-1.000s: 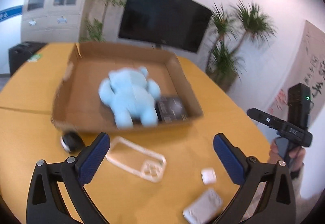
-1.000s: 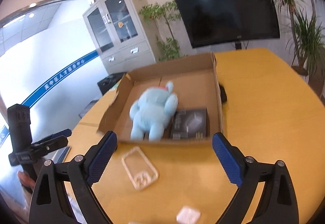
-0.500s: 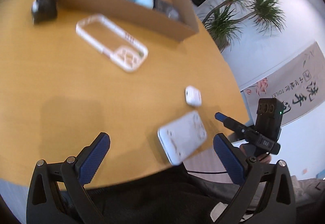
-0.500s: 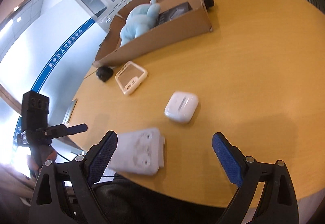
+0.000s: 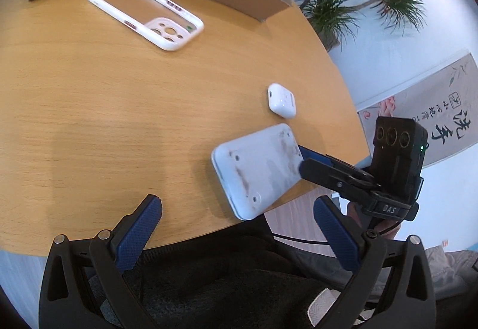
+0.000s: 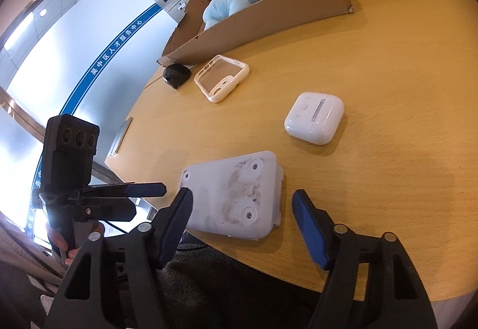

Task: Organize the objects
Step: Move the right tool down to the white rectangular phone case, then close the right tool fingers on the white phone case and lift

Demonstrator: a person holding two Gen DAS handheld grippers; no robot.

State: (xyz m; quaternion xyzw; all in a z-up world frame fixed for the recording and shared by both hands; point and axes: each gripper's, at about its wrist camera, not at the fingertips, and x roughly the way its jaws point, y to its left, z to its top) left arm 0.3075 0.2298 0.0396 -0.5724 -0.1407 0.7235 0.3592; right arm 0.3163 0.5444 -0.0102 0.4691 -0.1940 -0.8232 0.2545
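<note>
Both tongs dropped toward the desk's near edge, where the right tongs are closing around the white plate, left tongs wide and empty; a crooked squeeze could push it off.

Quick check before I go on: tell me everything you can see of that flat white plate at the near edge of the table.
The flat white plate is a rounded rectangle that looks like moulded plastic, with round screw recesses near its corners and brownish smudges across its face. It lies flat on the wooden table, its near end overhanging the table edge. The right gripper straddles it, jaws closing, pads not yet pressing. The white earbud case sits just beyond it, apart.
</note>
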